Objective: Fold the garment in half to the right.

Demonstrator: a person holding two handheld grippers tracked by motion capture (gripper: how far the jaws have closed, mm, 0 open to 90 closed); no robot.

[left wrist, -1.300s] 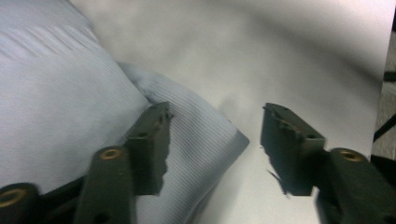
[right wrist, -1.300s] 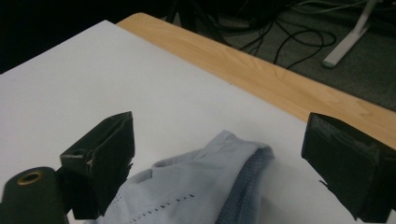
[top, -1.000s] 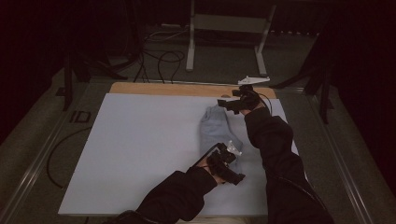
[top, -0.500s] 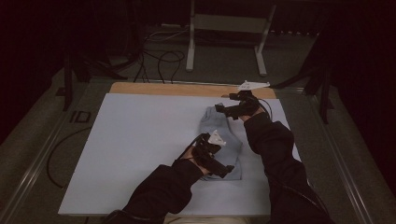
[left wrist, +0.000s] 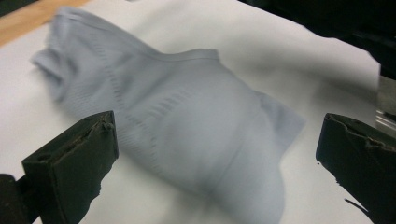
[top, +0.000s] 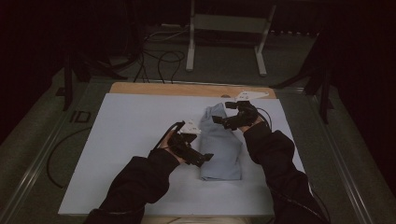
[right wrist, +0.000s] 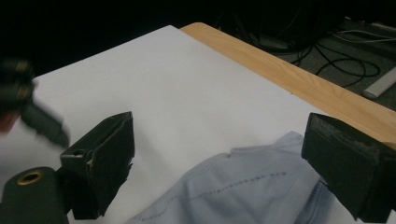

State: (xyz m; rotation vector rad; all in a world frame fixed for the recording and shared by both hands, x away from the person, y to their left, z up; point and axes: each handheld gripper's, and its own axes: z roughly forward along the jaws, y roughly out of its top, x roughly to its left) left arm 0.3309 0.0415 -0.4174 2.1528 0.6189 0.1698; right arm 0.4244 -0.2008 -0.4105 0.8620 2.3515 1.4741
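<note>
Dim room, grey floor (top: pixel 289 56), white metal stand (top: pixel 224 23), loose black cables (top: pixel 159 58), wooden table edge (top: pixel 187 88)

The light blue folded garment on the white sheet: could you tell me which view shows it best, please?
The high view: the light blue garment lies whole there, folded, between both grippers. The left gripper view shows most of it, blurred; the right gripper view catches one stitched end near the wooden edge.
</note>
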